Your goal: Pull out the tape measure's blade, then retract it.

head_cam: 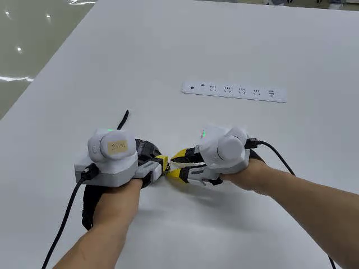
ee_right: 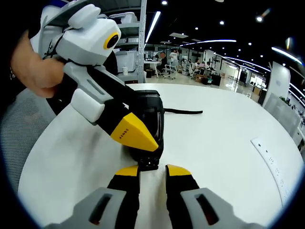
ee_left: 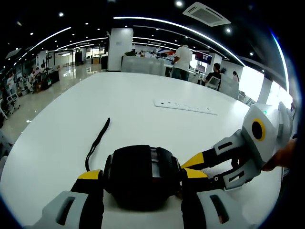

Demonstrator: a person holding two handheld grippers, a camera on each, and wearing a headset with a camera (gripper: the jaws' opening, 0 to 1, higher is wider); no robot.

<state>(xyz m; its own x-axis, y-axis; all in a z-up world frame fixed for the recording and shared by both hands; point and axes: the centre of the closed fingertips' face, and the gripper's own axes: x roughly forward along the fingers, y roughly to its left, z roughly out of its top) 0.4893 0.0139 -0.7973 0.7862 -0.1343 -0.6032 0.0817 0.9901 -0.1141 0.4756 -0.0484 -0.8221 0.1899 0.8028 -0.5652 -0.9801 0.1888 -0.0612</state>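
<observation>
A black tape measure (head_cam: pixel 146 149) lies on the white table (head_cam: pixel 185 50), and my left gripper (head_cam: pixel 155 162) is shut on its body. In the left gripper view the yellow-tipped jaws clamp both sides of the tape measure (ee_left: pixel 140 174). My right gripper (head_cam: pixel 175 165) faces it from the right, tips close to the case's front. In the right gripper view my right gripper (ee_right: pixel 153 171) is open by a narrow gap, with the small black blade end (ee_right: pixel 149 165) just ahead of its tips. The tape measure (ee_right: pixel 151 112) is partly hidden behind a left gripper's finger (ee_right: pixel 136 133).
A black wrist strap (head_cam: pixel 123 119) trails from the tape measure toward the far left. A white power strip (head_cam: pixel 234 91) lies flat further back on the table. Cables run from both grippers toward me. People and desks stand far behind the table.
</observation>
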